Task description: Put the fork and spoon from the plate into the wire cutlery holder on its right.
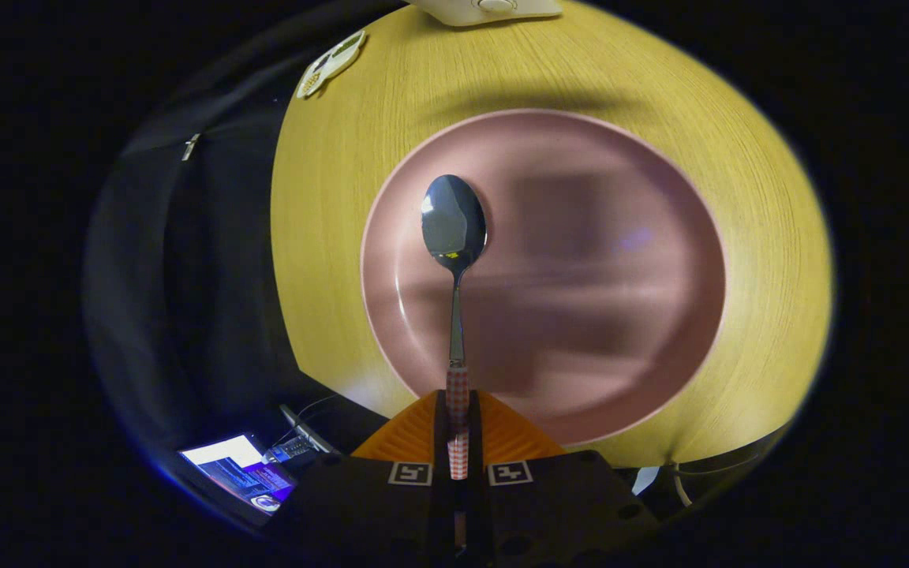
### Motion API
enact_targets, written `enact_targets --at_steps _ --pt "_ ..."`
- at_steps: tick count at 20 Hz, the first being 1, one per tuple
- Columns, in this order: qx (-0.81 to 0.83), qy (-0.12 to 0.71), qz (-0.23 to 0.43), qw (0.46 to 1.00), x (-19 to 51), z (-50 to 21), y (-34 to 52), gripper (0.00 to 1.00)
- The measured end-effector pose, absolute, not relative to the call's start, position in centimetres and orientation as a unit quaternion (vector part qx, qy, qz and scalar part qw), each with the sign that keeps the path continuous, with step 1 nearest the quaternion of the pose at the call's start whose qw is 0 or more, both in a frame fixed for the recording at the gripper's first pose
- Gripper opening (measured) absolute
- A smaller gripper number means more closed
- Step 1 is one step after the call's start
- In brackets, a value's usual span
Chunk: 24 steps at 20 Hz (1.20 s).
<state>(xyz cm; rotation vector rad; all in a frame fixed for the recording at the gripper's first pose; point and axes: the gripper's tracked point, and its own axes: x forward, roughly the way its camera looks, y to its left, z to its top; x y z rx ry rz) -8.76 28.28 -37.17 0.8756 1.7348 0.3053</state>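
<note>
A steel spoon (454, 229) with a checked handle sticks straight out ahead of my gripper (458, 418). Both fingers press on its handle, so the gripper is shut on it. The spoon's bowl hangs above the left half of a pink plate (620, 260), lifted off its surface. The plate lies on a round yellow wooden table (328, 237) and has nothing lying in it.
A white device (490, 8) sits at the table's far edge. A small pale patterned object (331, 63) lies at the far left edge. Below the table on the left, a lit screen (240, 471) and cables (297, 430) lie on the dark floor.
</note>
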Motion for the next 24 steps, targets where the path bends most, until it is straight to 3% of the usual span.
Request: enact_targets --at_steps 7,13,17,24 --pt "0.386 0.686 0.182 0.589 -7.7 -29.8 18.2 0.11" --pt "0.31 0.692 0.165 0.63 -9.4 -27.6 4.7 0.11" --pt "0.269 0.732 0.153 0.607 -12.1 -27.2 -3.0 0.11" --pt "0.198 0.835 0.142 0.493 -15.9 -29.8 -10.7 0.11"
